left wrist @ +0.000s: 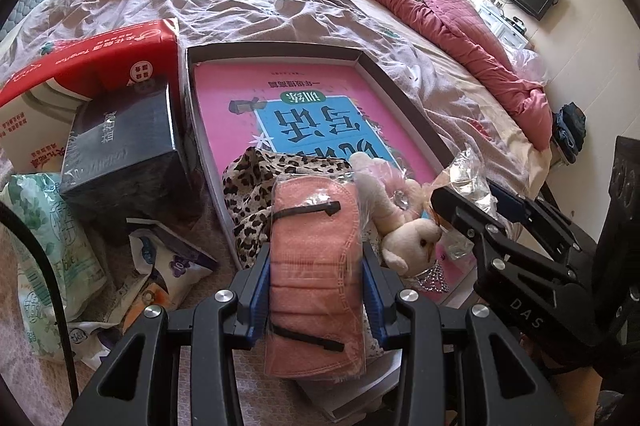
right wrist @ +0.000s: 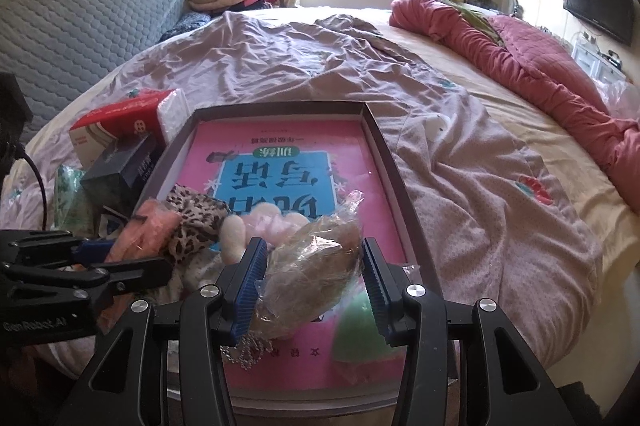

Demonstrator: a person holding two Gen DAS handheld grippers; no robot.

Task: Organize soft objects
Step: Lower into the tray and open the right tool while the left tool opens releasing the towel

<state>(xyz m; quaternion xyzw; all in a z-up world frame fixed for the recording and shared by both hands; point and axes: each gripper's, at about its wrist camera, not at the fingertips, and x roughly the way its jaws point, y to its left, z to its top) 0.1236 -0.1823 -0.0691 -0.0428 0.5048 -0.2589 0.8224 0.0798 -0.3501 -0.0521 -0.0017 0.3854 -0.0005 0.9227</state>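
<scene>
My left gripper (left wrist: pixel 316 290) is shut on a clear bag of salmon-pink face masks (left wrist: pixel 316 266), held over the near left corner of a shallow box (left wrist: pixel 276 49) that holds a pink book (left wrist: pixel 304 93). A leopard-print cloth (left wrist: pixel 256 185) and a cream plush bear (left wrist: pixel 404 230) lie in the box. My right gripper (right wrist: pixel 316 286) has its pads against a brown plush toy in a clear wrapper (right wrist: pixel 316 254) over the box (right wrist: pixel 380 141). The leopard cloth (right wrist: pixel 192 222) and a green soft object (right wrist: pixel 358 326) lie nearby.
Left of the box sit a red tissue pack (left wrist: pixel 100 57), a dark box (left wrist: pixel 124 141), a green tissue pack (left wrist: pixel 52 226) and small sachets (left wrist: pixel 168 258). The bed's wrinkled lilac sheet (right wrist: pixel 320 65) lies beyond; a rolled pink quilt (right wrist: pixel 540 65) is at the right.
</scene>
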